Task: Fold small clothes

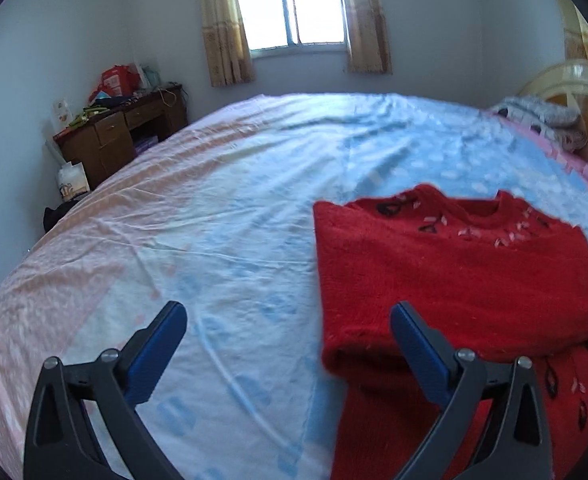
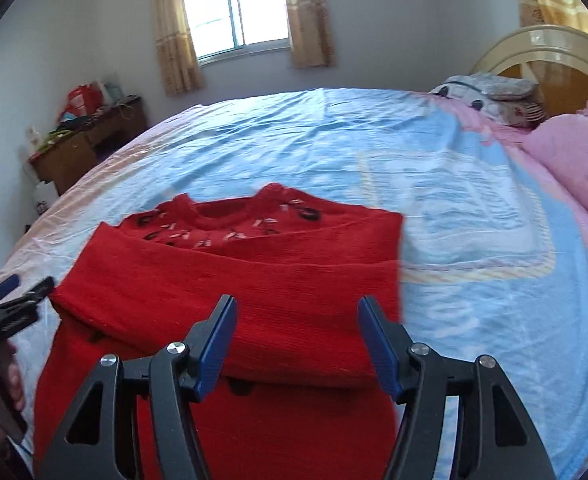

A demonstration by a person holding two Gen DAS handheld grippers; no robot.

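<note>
Sweater: your red knitted sweater [image 2: 229, 280] lies flat on the bed, collar toward the top of the frame and hem toward you; a band of it is folded across the middle, so the fold looks partly made.
Direction from left hand-held gripper: the left hand-held gripper [image 1: 287, 350] is wide open with nothing between its jaws; the sweater [image 1: 454, 280] sits to the right of its centre line, its left edge running up between the jaws, the right jaw over the folded band.
Direction from right hand-held gripper: the right hand-held gripper [image 2: 298, 342] is part open and holds nothing; the folded band lies straight ahead and below, between its jaws.
Long axis: collar to hem, running from upper frame to lower frame in both views; the folded band crosses it left to right.
Nearer hand: judged, your right, since it sits squarely over the cloth; the left is at the edge.
Surface: bed sheet [image 1: 233, 220], blue and pink, lightly creased, soft enough to drag with the knit.
Room: window [image 2: 233, 12] with curtains at upper centre, cluttered desk [image 1: 125, 128] at left, headboard [image 2: 542, 56] and pink pillows at right.
</note>
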